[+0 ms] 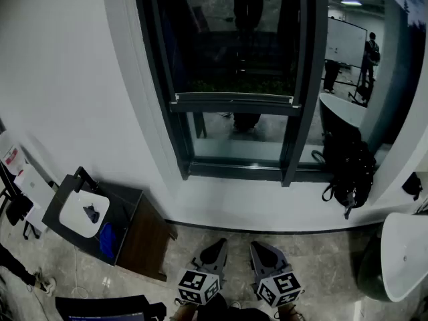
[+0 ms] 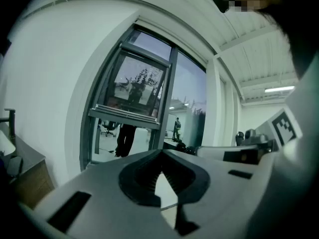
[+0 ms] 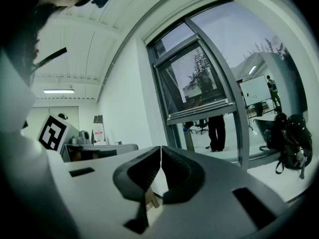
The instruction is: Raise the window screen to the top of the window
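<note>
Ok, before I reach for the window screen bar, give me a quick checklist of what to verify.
1. Left gripper open for a grasp: not ok, jaws shut with nothing between them.
2. Right gripper open: not ok, jaws shut and empty.
3. Screen bar in view and unobstructed: ok, it sits partway up the window frame.
4. Grippers at the bar: not ok, both hang low, apart from it.
5. Backpack clear of the bar: ok, it rests lower right.
6. Handle on the bar: cannot tell.
</note>
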The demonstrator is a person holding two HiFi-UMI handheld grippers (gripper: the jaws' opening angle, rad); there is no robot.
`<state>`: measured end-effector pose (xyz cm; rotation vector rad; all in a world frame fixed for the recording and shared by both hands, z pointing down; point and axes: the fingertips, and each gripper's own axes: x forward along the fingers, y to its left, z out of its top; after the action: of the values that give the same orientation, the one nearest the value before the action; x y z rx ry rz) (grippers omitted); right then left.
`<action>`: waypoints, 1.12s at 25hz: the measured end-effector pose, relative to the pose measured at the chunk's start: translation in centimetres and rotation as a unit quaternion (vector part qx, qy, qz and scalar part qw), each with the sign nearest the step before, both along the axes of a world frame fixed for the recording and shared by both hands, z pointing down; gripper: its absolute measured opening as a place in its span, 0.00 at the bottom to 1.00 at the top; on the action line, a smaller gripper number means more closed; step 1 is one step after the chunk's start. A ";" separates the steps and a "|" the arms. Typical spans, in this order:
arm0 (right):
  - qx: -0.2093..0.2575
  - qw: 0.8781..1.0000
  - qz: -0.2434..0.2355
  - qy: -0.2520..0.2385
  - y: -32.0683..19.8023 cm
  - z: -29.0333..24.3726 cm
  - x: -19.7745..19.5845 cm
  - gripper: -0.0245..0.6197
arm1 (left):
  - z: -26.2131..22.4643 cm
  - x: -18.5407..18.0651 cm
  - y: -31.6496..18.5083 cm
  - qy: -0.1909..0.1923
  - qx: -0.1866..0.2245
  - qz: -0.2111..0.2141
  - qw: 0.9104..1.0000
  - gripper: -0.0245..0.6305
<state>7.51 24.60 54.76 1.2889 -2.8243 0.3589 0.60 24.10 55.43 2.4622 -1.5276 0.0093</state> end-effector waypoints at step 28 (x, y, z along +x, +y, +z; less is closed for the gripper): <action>-0.009 0.998 0.064 -0.011 -31.7 -0.4 -5.5 0.05 | -1.9 -6.5 -33.0 -0.003 0.021 0.064 0.998 0.04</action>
<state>2.00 -7.10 54.31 1.4755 -2.7566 0.4027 -5.89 -8.94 53.55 2.5909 -1.3831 0.0083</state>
